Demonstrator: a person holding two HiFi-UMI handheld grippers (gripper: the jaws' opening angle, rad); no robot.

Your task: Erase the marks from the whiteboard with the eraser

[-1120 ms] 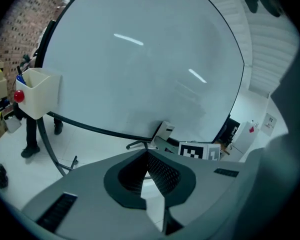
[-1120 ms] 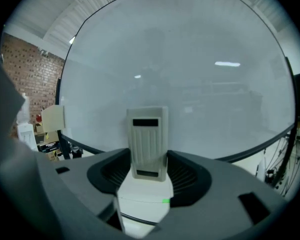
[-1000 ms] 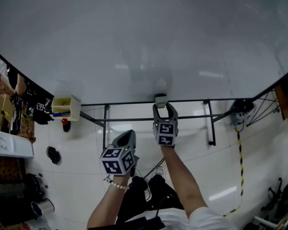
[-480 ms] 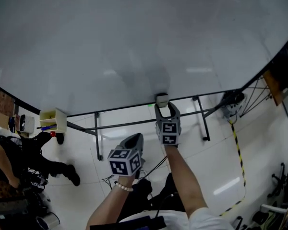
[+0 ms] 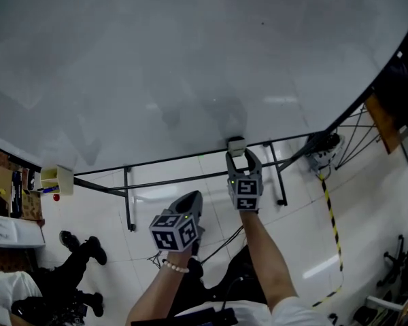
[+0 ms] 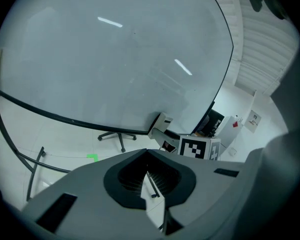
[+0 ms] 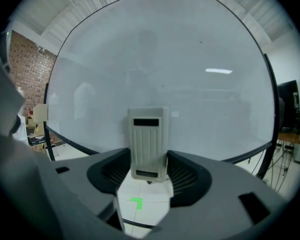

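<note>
A large whiteboard (image 5: pixel 190 60) fills the upper part of the head view, its surface looking wiped with faint grey smears. My right gripper (image 5: pixel 237 153) is shut on a pale grey eraser (image 5: pixel 236 145), which is pressed to the board just above its lower frame. In the right gripper view the eraser (image 7: pixel 148 143) stands upright between the jaws of the right gripper (image 7: pixel 148 171) against the whiteboard (image 7: pixel 160 69). My left gripper (image 5: pixel 188 202) hangs lower and to the left, away from the board, shut with nothing in it. The left gripper (image 6: pixel 149 180) shows its jaws together, the whiteboard (image 6: pixel 110 59) beyond them.
The board stands on a black metal frame (image 5: pixel 190 175) over a white tiled floor. A yellow-and-white box (image 5: pixel 56 178) hangs at the frame's left end. A person's legs and shoes (image 5: pixel 81 257) are at the lower left. A yellow-black cable (image 5: pixel 332 209) and equipment lie at right.
The right gripper with the eraser has shifted slightly right and down along the board's lower edge. The view has swung, so the board's frame and the box moved left. A person at lower left has moved.
</note>
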